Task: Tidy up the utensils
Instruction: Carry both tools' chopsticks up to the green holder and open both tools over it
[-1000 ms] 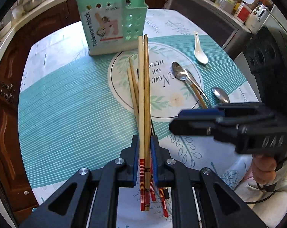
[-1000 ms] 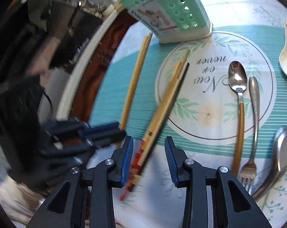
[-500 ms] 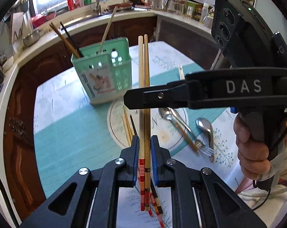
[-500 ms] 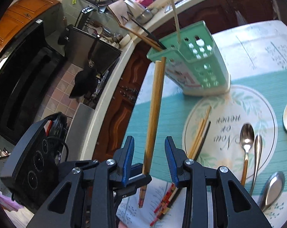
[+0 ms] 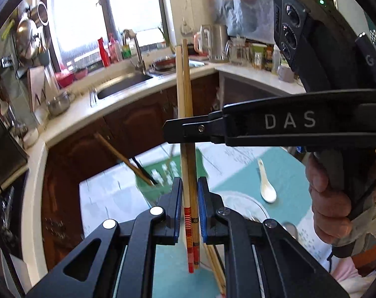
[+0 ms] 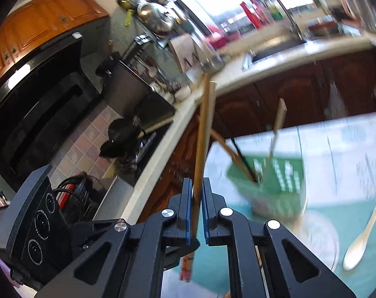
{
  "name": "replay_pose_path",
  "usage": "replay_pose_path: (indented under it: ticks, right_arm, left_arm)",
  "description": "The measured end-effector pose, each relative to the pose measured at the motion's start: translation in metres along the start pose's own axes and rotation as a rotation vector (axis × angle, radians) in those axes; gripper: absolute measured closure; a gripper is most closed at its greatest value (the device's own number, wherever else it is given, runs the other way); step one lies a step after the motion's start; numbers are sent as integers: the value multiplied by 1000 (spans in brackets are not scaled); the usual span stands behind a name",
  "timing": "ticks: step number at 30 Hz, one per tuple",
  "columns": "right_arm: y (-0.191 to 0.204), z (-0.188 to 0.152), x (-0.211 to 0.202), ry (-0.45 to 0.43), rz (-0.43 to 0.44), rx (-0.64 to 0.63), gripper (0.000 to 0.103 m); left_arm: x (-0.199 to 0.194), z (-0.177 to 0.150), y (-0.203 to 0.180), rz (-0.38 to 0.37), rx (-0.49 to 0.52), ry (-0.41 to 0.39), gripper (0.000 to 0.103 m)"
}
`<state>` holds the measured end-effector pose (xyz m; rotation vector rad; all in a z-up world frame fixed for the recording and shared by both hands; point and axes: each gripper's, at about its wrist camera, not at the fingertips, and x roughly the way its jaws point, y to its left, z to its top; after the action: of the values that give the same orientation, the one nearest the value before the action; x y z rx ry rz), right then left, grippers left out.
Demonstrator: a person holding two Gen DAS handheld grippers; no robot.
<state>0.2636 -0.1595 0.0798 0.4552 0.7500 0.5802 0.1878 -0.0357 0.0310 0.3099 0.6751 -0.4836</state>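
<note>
- Your left gripper: jaws narrow, clamped on a pair of bamboo chopsticks near the red-banded ends; the sticks stand about upright, tips toward 12 o'clock in the left wrist view.
- Your right gripper has its jaws closing on the same pair of chopsticks, pads against the sticks higher up the shafts. In the left wrist view it comes in from 3 o'clock & crosses the sticks at mid-length.
- Your right hand wraps the grip handle at 4 o'clock, left wrist view.
- Green utensil holder sits on the bench beyond both grippers, blurred; a few sticks already lean out of it toward 11 o'clock.
- White ceramic spoon lies on the teal placemat at 4 o'clock of the holder, apart from it.
- More chopsticks lie on the mat under the left gripper, partly hidden.
- Kitchen sink & window are behind, at 11 o'clock.
</note>
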Motion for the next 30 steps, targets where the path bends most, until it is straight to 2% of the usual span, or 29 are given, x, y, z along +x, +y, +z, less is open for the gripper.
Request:
replay_pose_path:
  ticks: [5,9,12,15,23,27,30]
  right_arm:
    - [26,59,1,-109,-54,-130,97]
    - [36,88,17,-140,-132,-225,97]
    - [34,98,38,-141,-198,-269,97]
    - [26,102,55,-122,-223,-268,97]
    - [16,97,100,-56,-276,-298,97]
    - [7,81,132,23,-272,-287,97]
    - [-4,69,158,87,-291,-257,97]
  left_arm:
    - [12,32,29,28,-1,-98,93]
    - [40,39,54,15,-51,-96,93]
    - [66,32,68,-8,-101,-64,93]
    - [84,23,75,-32,-147,-37,93]
    - [98,7,78,-103,-200,-19,91]
    - [100,-4,77,-92,-215,0,63]
    - [99,-11,79,-75,-224,9,55]
